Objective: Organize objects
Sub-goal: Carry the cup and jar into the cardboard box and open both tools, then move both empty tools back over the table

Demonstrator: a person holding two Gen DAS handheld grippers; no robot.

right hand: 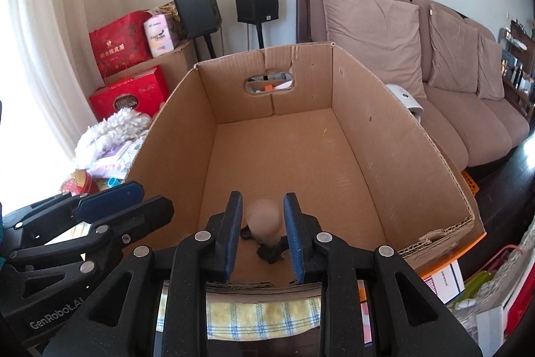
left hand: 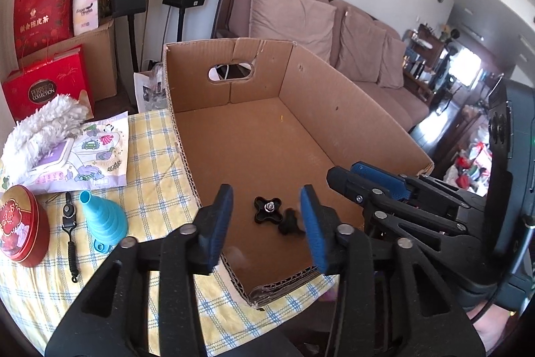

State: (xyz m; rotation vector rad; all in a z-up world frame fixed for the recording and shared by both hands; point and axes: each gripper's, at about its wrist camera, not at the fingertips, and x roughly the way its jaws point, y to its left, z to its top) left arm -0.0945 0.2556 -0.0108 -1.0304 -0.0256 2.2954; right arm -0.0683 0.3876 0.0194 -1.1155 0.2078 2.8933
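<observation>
An open cardboard box (left hand: 351,109) (right hand: 384,129) stands on the checked tablecloth. A black star knob (left hand: 266,209) lies on its floor near the front, with a second blurred dark piece (left hand: 290,222) beside it. My left gripper (left hand: 266,223) is open and empty above the box's front end. My right gripper (right hand: 263,231) is open over the front edge; a blurred pale object (right hand: 264,221) is between its fingers, in mid-air above dark pieces (right hand: 271,251) on the box floor. The right gripper also shows in the left wrist view (left hand: 364,176).
Left of the box on the table lie a blue funnel (left hand: 100,216), a black strap (left hand: 70,233), a red round tin (left hand: 20,226), a printed pouch (left hand: 90,153) and a white duster (left hand: 46,126). Red gift boxes, speakers and a sofa (left hand: 334,39) stand behind.
</observation>
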